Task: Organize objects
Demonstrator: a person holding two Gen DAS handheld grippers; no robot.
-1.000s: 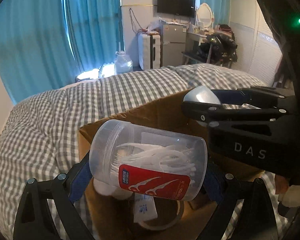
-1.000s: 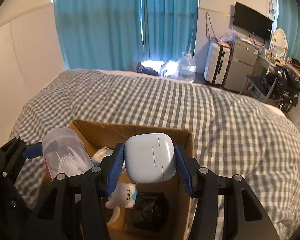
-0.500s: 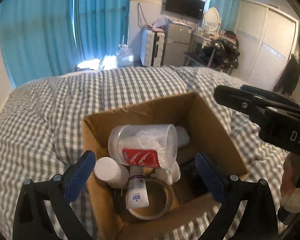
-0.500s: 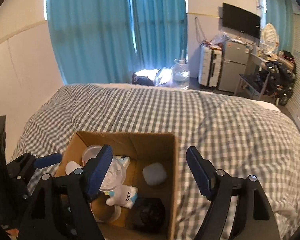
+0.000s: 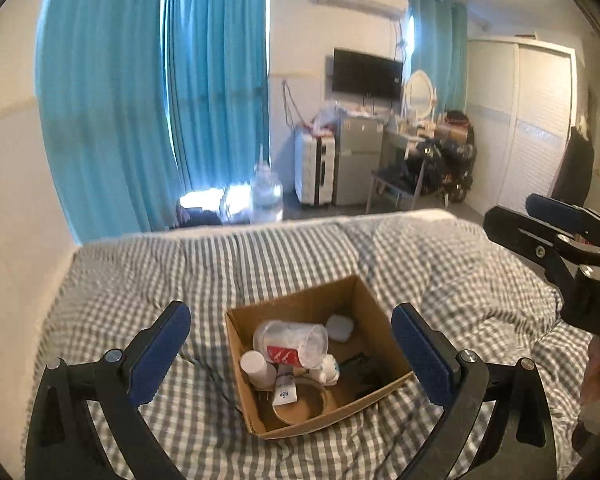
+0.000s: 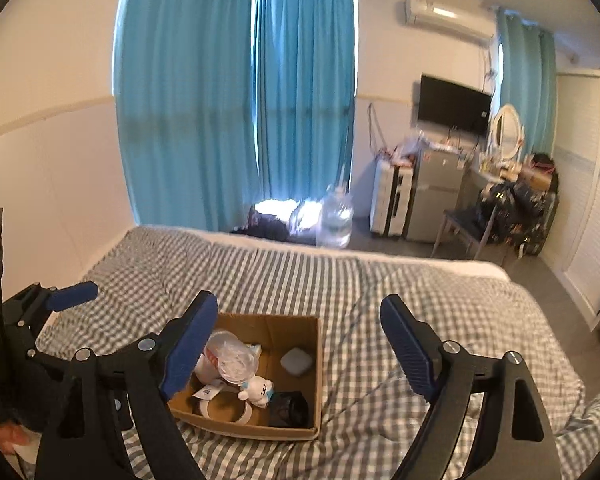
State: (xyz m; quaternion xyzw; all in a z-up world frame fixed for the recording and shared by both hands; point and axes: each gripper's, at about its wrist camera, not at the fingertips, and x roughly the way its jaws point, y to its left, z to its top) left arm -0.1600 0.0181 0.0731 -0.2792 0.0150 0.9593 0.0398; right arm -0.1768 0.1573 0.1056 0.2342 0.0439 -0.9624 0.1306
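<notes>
An open cardboard box (image 5: 364, 300) (image 6: 318, 364) sits on the checked bed. In it lie a clear floss-pick jar with a red label (image 5: 290, 344) (image 6: 232, 358), a pale blue earbud case (image 5: 339, 327) (image 6: 297, 361), a white bottle (image 5: 254, 366), a tube (image 5: 285, 388), a tape roll (image 5: 300, 404) (image 6: 226, 408), a white toy figure (image 6: 258, 390) and a black item (image 6: 288, 408). My left gripper (image 5: 290, 348) is open and empty, high above the box. My right gripper (image 6: 296, 340) is open and empty, also well above it. Each gripper shows at the edge of the other's view.
The grey checked bedspread (image 5: 260, 264) (image 6: 420, 300) spreads all around the box. A white wall (image 6: 52, 184) runs along the bed's left side. Blue curtains (image 5: 160, 100), a water jug (image 6: 336, 220), a suitcase and a cluttered desk stand beyond the bed's far edge.
Both grippers opened and dropped the floss-pick jar and the earbud case into the box, then rose and pulled back. The box looks smaller and farther away now.
</notes>
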